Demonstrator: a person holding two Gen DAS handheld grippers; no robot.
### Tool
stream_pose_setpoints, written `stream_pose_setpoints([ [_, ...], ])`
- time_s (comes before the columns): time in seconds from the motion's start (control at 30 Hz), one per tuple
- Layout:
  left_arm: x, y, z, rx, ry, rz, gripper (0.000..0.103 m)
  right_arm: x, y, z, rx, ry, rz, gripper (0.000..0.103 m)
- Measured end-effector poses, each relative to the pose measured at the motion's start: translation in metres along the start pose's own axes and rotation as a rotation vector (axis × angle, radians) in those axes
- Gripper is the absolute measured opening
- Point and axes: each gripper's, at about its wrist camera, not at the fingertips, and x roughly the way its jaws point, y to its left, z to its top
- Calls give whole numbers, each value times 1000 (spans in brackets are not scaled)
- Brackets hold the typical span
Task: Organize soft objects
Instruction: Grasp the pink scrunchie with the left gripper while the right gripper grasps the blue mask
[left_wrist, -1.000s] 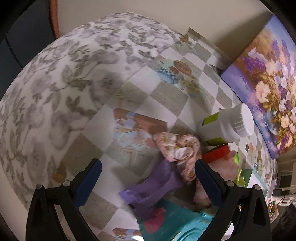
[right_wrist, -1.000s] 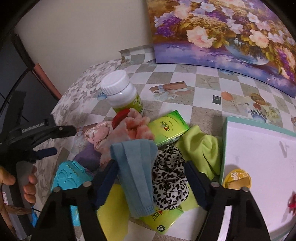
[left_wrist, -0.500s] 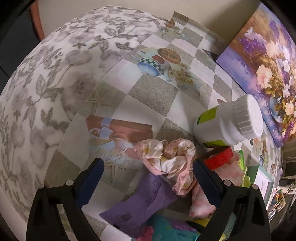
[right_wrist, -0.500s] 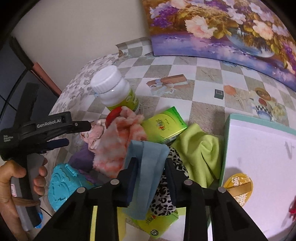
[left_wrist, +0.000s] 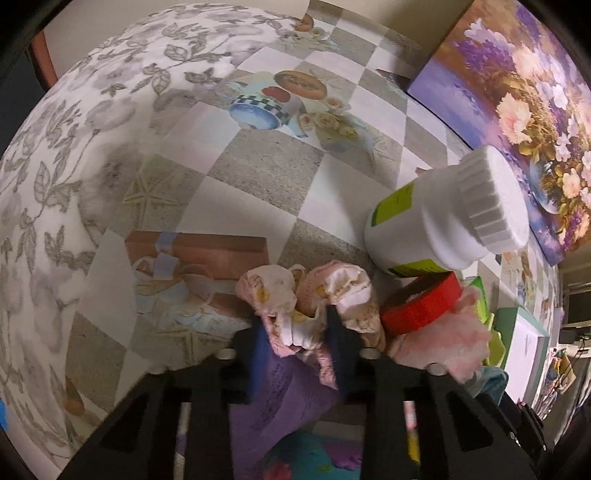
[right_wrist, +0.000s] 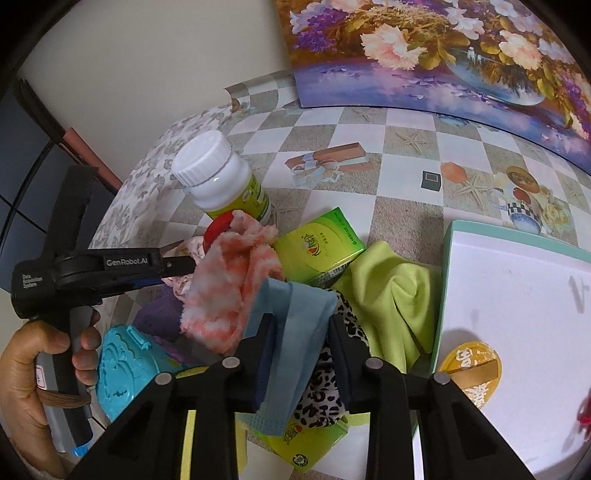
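My left gripper (left_wrist: 295, 314) is shut on a pink floral cloth (left_wrist: 314, 291) at the left end of a heap of soft things. A purple cloth (left_wrist: 284, 398) lies under it. My right gripper (right_wrist: 299, 321) is shut on a folded blue cloth (right_wrist: 295, 332) and holds it over a leopard-print scrunchie (right_wrist: 325, 398). A fluffy pink-and-white cloth (right_wrist: 229, 291) lies to its left and a lime-green cloth (right_wrist: 395, 299) to its right. The left gripper's body (right_wrist: 110, 266) shows in the right wrist view.
A white pill bottle (right_wrist: 218, 177) and a red tape roll (left_wrist: 421, 302) stand behind the heap. Green packets (right_wrist: 317, 247), a turquoise toy (right_wrist: 122, 373) and a white box with teal rim (right_wrist: 517, 314) lie around. A flower painting (right_wrist: 443, 48) leans against the wall.
My left gripper moved forward and closed on the pink floral cloth. My right gripper closed on the blue cloth.
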Motion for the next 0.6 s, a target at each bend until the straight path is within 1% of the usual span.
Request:
stream_pose_setpoints([
  [0.03,0,-3,-1,2,-1,-3,20,-1,0,0,1,-1,0,29],
  [0.13,-4,-6,-1,11,-15,4,17,-3,-1,-1,8,-2,13,22],
  [0.3,-24,-1,-9,-2,-51,11,16,-10,-5,-2,30,-10,43,15],
  [0.4,-42,5,-16,-14,-77,9,16,-22,-7,-2,44,-35,60,14],
  [0.6,-78,-1,-34,-21,-147,24,16,-55,-6,-1,44,-105,90,13],
])
